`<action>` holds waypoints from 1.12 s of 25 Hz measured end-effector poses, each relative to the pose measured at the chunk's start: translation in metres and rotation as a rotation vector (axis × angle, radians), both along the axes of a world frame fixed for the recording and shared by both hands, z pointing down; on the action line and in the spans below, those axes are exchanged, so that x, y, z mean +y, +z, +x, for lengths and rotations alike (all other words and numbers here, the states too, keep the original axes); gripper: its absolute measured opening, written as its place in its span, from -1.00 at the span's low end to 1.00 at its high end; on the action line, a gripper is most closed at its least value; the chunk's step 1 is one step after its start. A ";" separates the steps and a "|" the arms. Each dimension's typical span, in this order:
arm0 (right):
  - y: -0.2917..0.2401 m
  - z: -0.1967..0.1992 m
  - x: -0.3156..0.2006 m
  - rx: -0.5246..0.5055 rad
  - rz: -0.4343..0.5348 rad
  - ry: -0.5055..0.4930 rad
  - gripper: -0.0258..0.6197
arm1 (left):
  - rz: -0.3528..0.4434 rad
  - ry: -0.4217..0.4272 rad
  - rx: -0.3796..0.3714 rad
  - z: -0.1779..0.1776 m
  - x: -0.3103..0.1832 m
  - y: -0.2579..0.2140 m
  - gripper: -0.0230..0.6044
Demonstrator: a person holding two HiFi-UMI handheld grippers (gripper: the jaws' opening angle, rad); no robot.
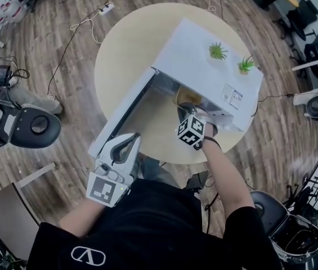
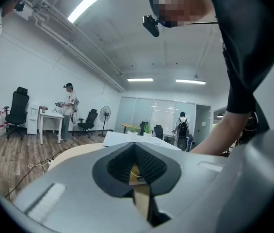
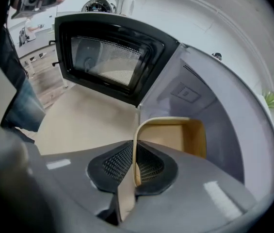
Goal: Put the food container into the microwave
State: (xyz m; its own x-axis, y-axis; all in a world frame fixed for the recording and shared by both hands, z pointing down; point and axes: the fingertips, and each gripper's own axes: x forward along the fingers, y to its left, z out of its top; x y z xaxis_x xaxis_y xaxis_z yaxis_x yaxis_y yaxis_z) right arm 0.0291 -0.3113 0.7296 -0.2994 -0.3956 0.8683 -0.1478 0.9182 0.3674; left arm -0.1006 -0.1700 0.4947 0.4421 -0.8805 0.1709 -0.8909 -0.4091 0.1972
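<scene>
While one microwave [image 1: 204, 66] stands on the table [image 1: 130, 44] with its door [image 1: 122, 114] swung open and two plants [image 1: 218, 50] [image 1: 244, 65] on top, the one container [image 3: 175, 135] sits at the cavity mouth. Of the two grippers, the right gripper [image 3: 136, 166] has its jaws clamped on the container's near wall. The left gripper [image 2: 137, 166] hangs near the door's free end, its jaws together and empty.
</scene>
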 end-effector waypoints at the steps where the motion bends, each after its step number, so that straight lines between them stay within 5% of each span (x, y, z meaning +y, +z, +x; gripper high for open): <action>1: 0.003 0.000 -0.006 0.019 0.015 0.004 -0.85 | -0.004 -0.001 0.001 0.000 0.001 0.001 -0.93; 21: 0.034 0.013 -0.078 0.173 0.161 0.135 -0.84 | -0.087 -0.009 0.019 -0.002 0.021 0.026 -0.93; 28: 0.030 0.005 -0.084 0.137 0.198 0.134 -0.84 | -0.092 -0.010 0.017 -0.004 0.021 0.028 -0.93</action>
State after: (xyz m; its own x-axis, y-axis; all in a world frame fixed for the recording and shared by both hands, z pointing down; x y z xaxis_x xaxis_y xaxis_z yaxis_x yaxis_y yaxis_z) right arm 0.0341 -0.3952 0.7600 -0.1179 -0.5897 0.7989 -0.1997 0.8022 0.5627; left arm -0.1044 -0.1490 0.5226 0.4369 -0.8658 0.2440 -0.8910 -0.3795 0.2491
